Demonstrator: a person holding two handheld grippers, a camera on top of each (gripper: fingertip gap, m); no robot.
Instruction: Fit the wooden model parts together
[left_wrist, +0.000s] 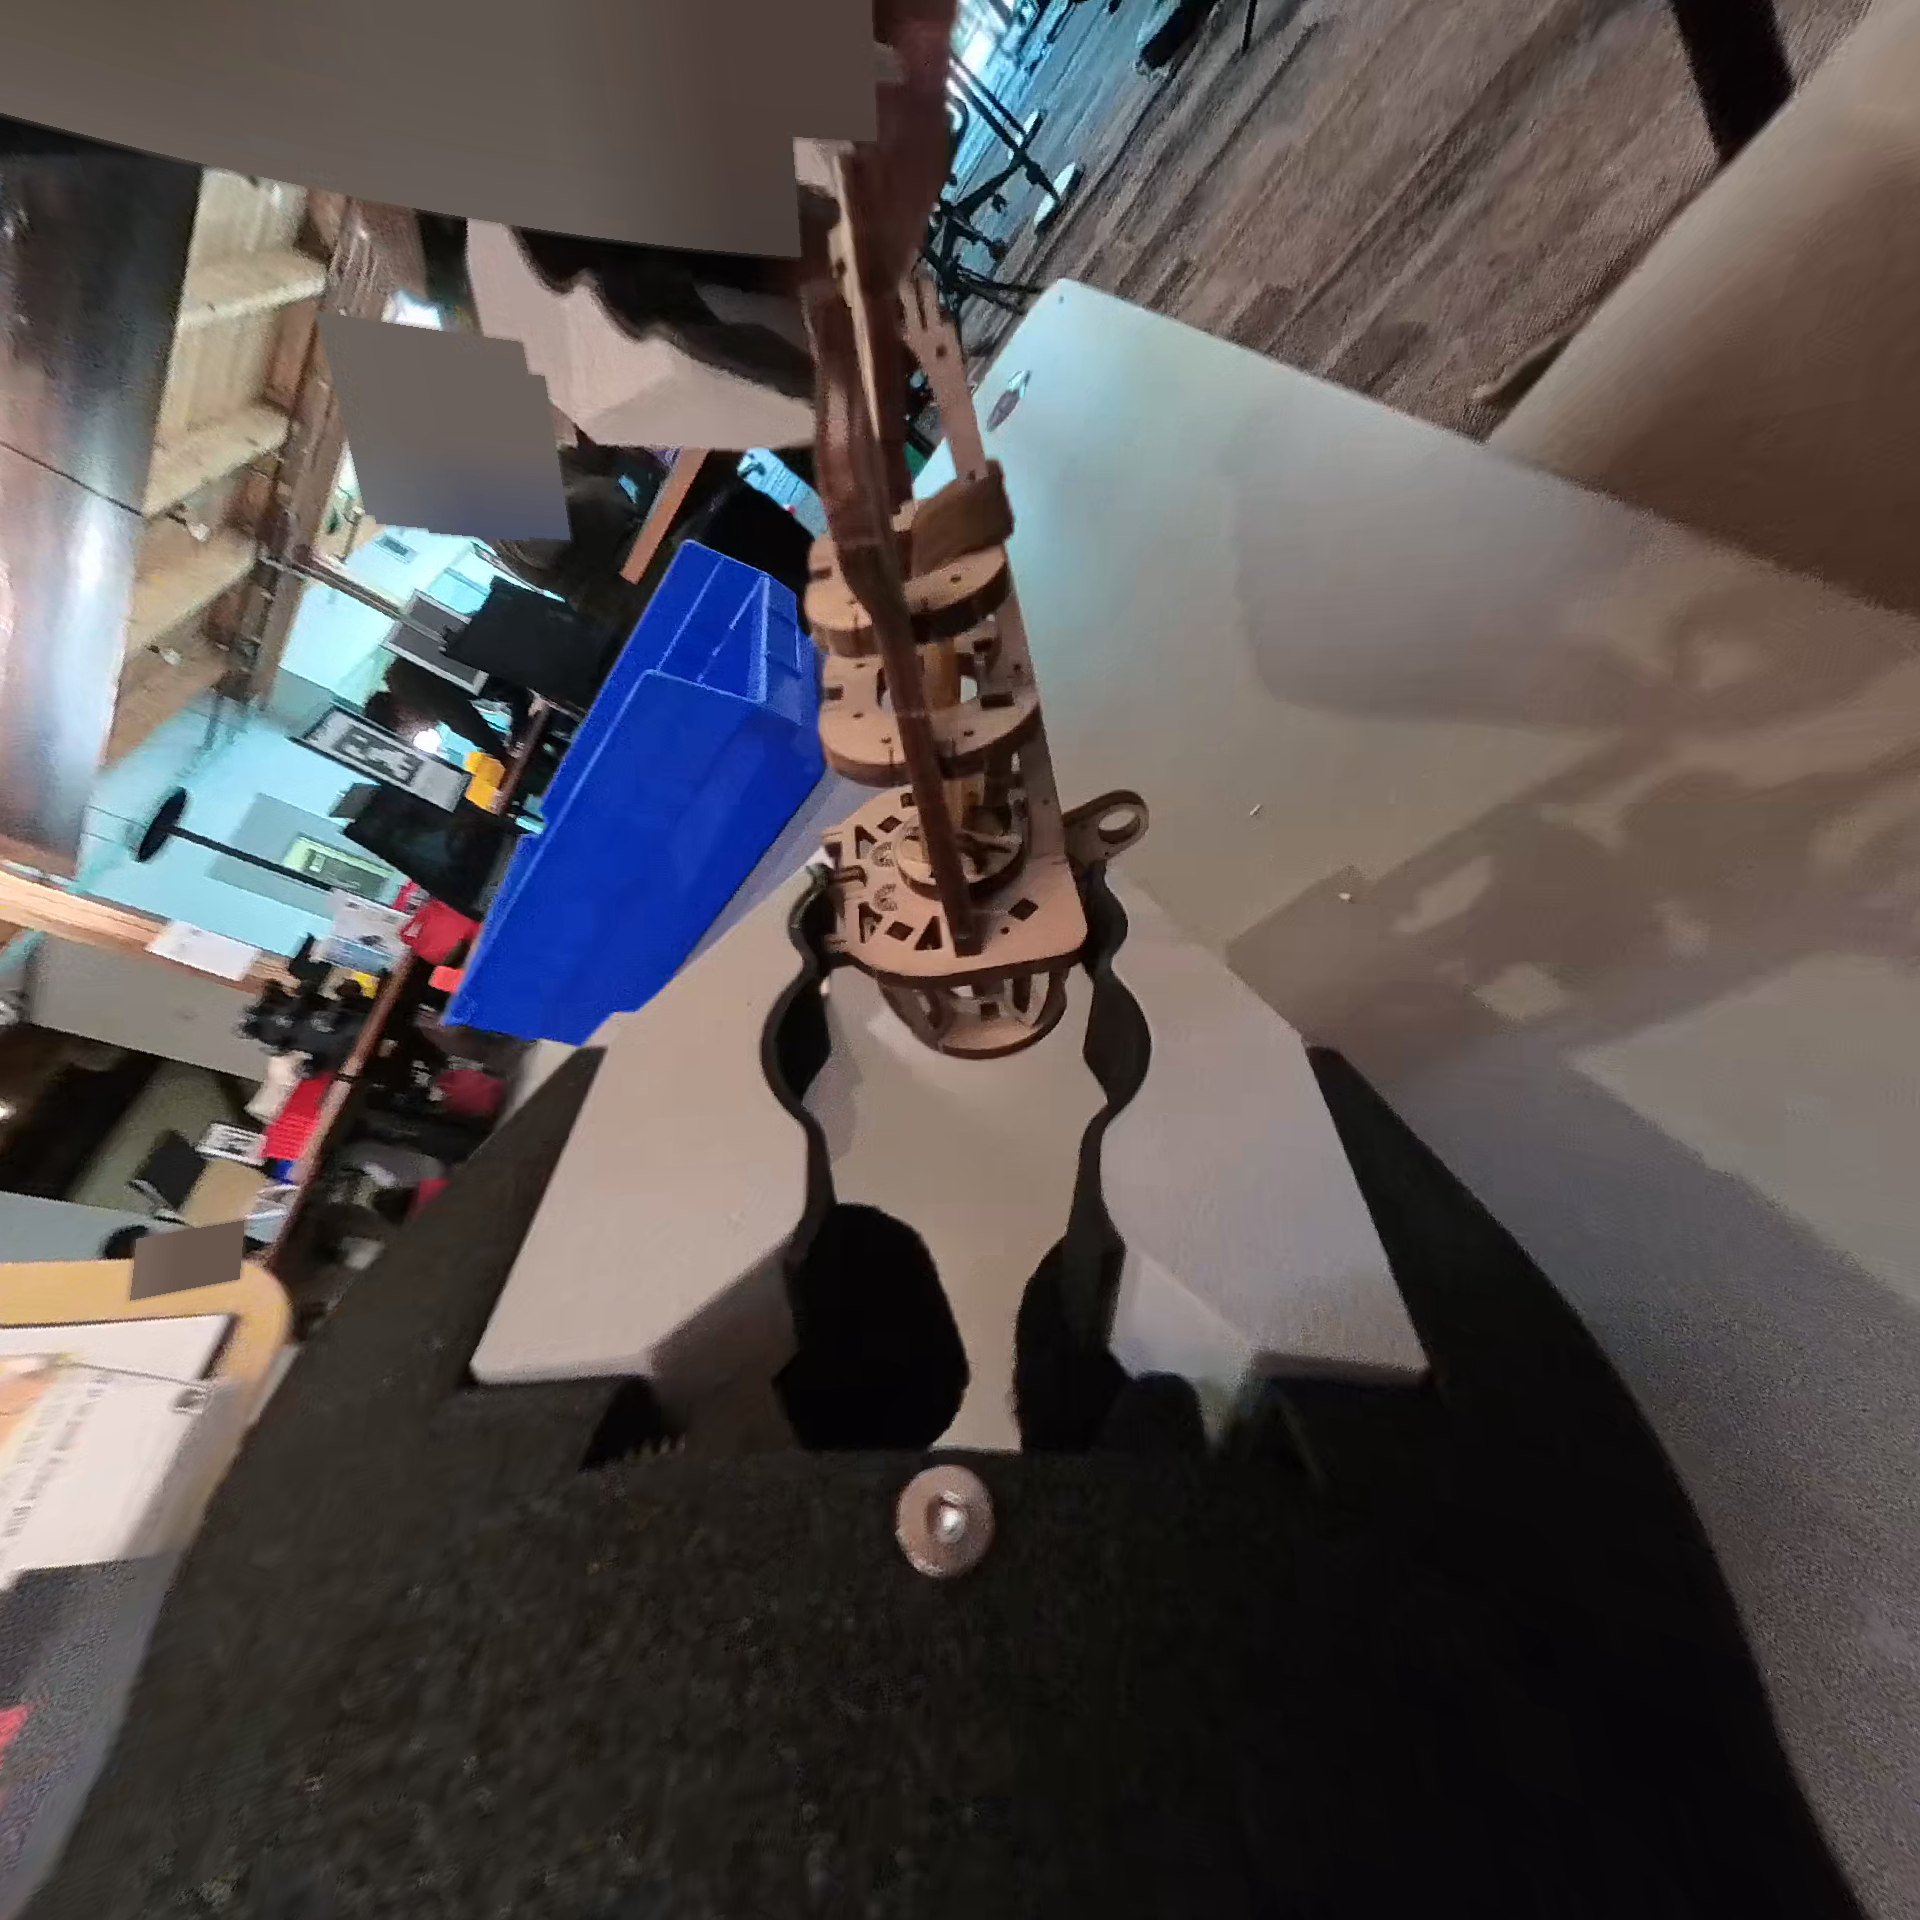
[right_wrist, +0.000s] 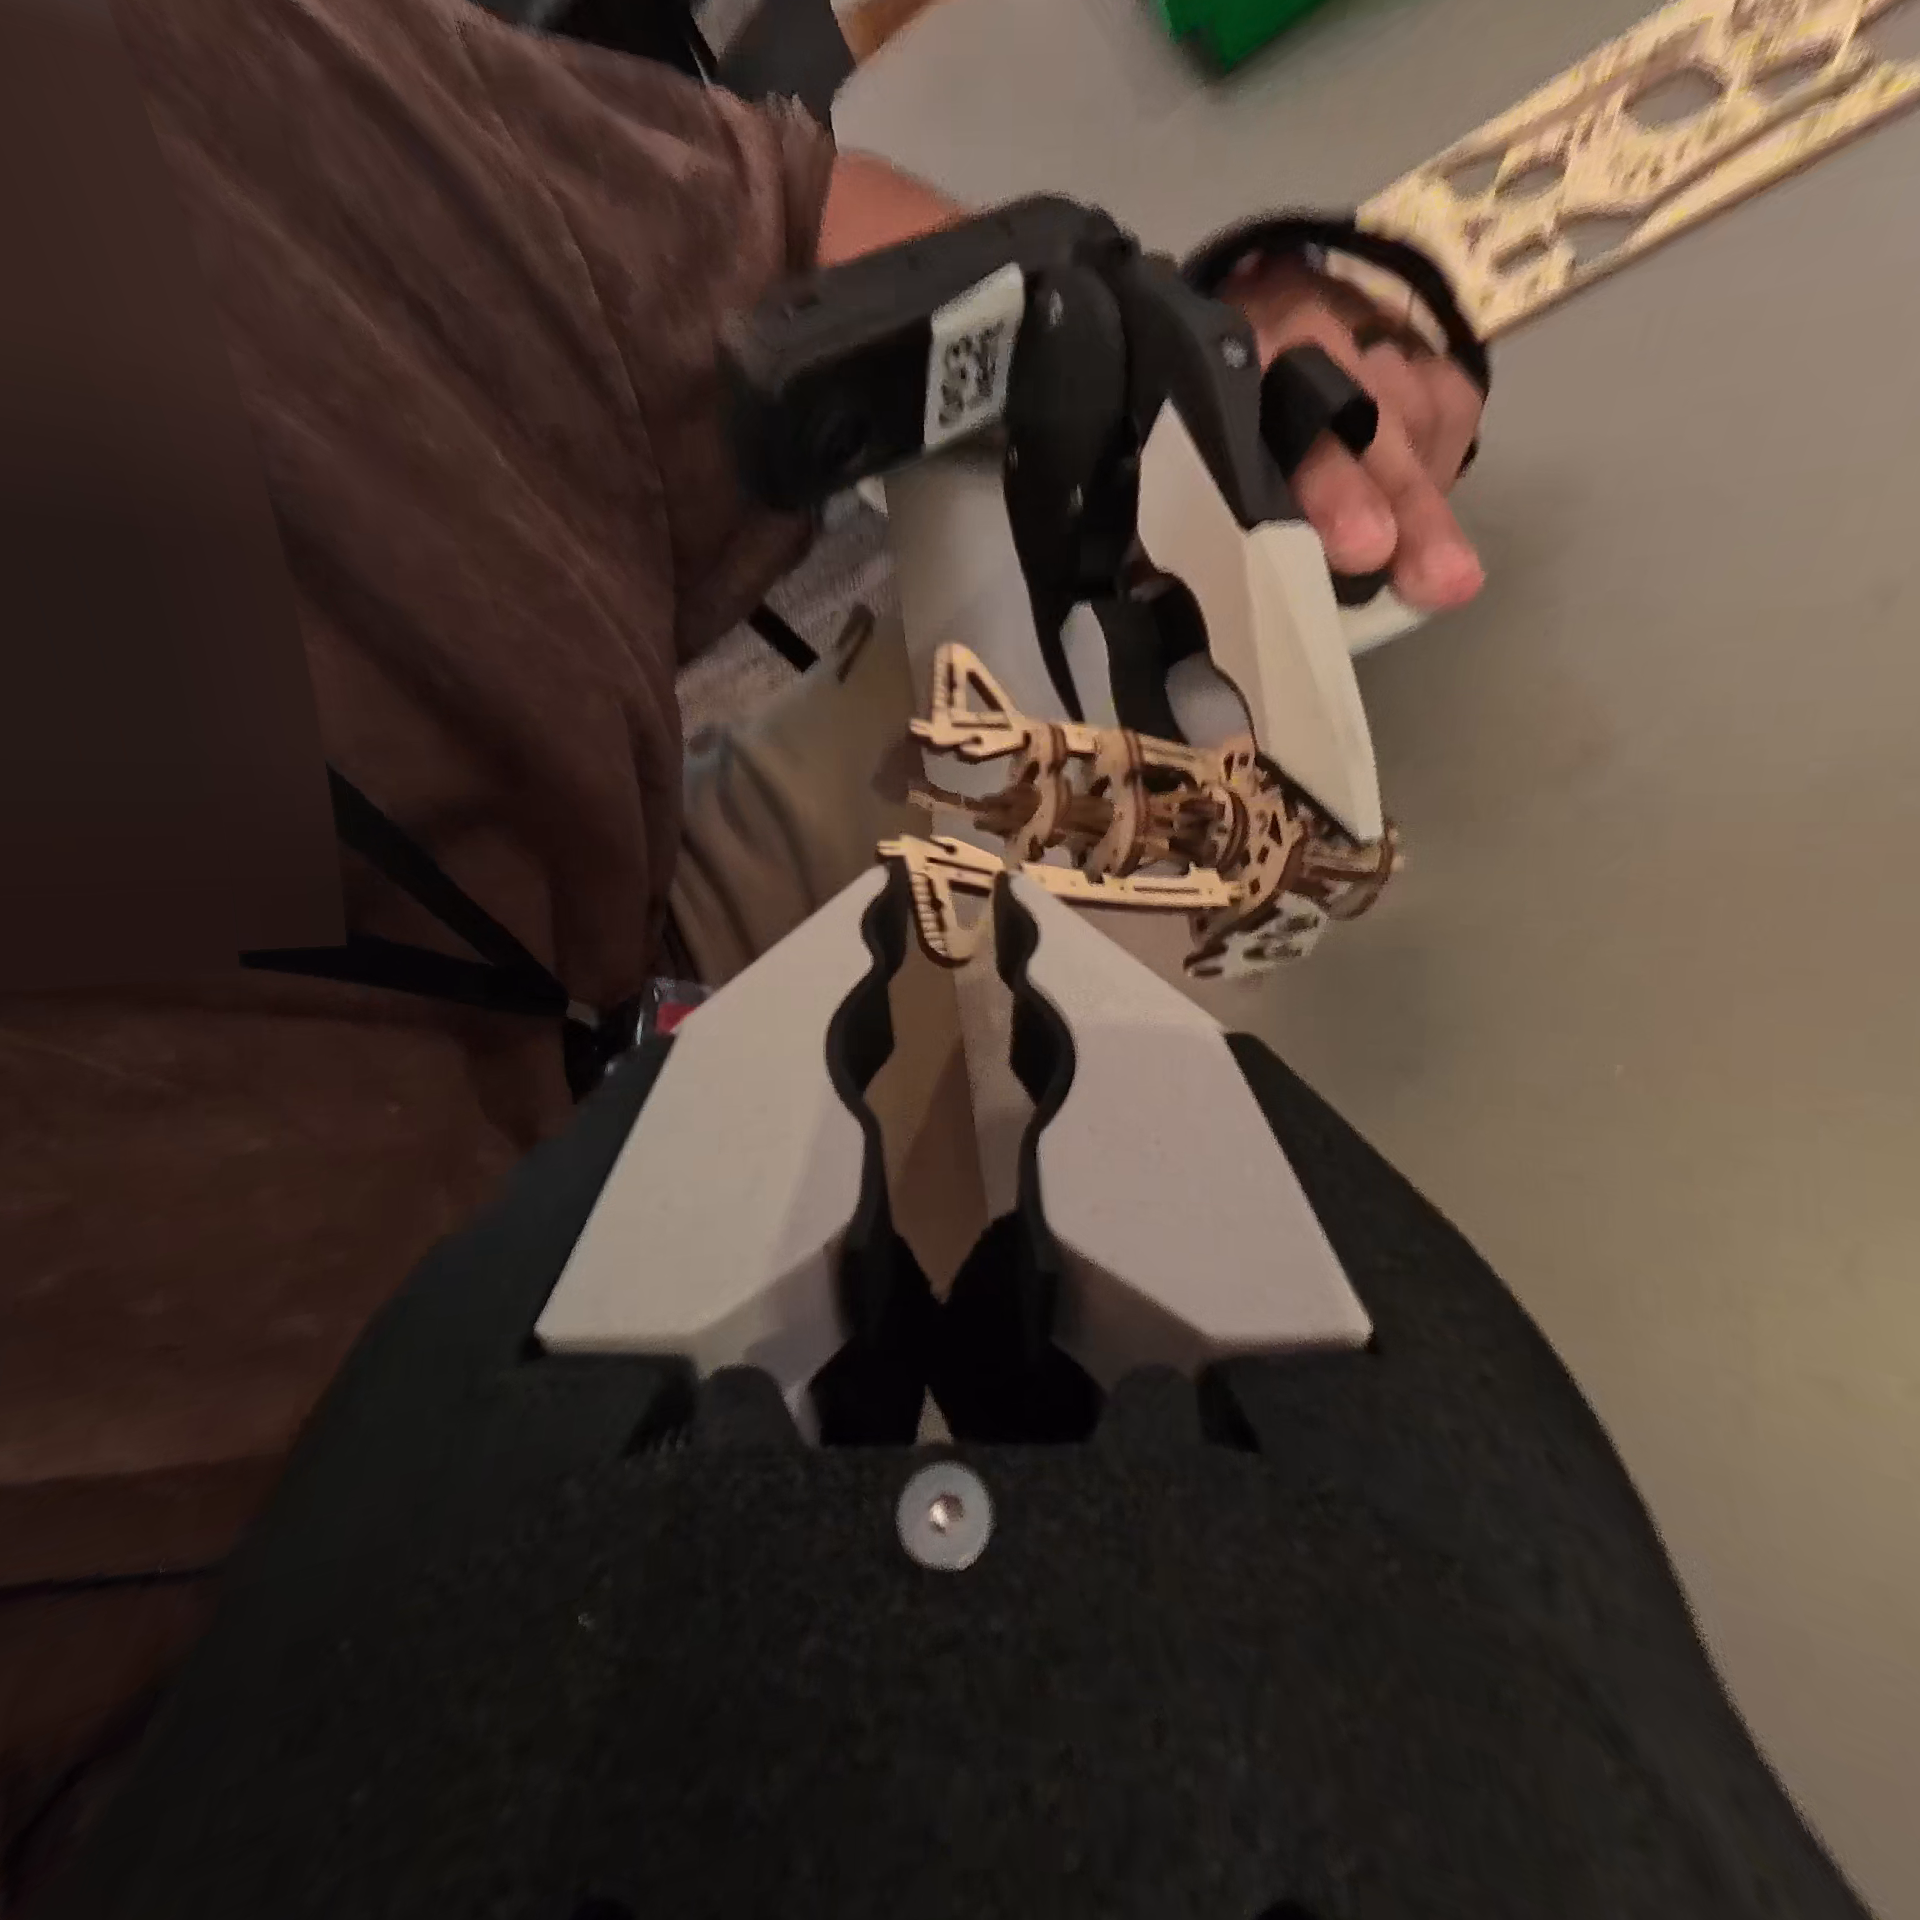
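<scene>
Grey tabletop (left_wrist: 1351, 582) fills the scene, with a blue bin (left_wrist: 665, 810) off at nine o'clock from the work and a cluttered room behind it. A flat wooden sheet with cut-outs (right_wrist: 1621, 166) lies on the table at one o'clock in the right wrist view.

Both claws hold things up off the table. The left gripper (left_wrist: 961, 935) is closed narrow on the round drum end of the wooden model (left_wrist: 935, 727), a stack of discs and slats that runs away from its fingertips towards twelve o'clock. In the right wrist view the same model (right_wrist: 1153, 821) lies sideways, with the person's hand (right_wrist: 1371, 488) behind the left gripper at one o'clock.

The right gripper (right_wrist: 945, 914) is nearly closed on a thin toothed strip (right_wrist: 940, 904), gripped at its notched end. The strip reaches towards two o'clock along the underside of the model; whether it already touches there, I cannot tell.

To my eye the risk is the strip itself. It is thin and held only at one tip, so a push that is off-line could bend or snap it, or twist it out of the grip. The model is pinched at one end only, so a sideways shove could also lever it loose.
</scene>
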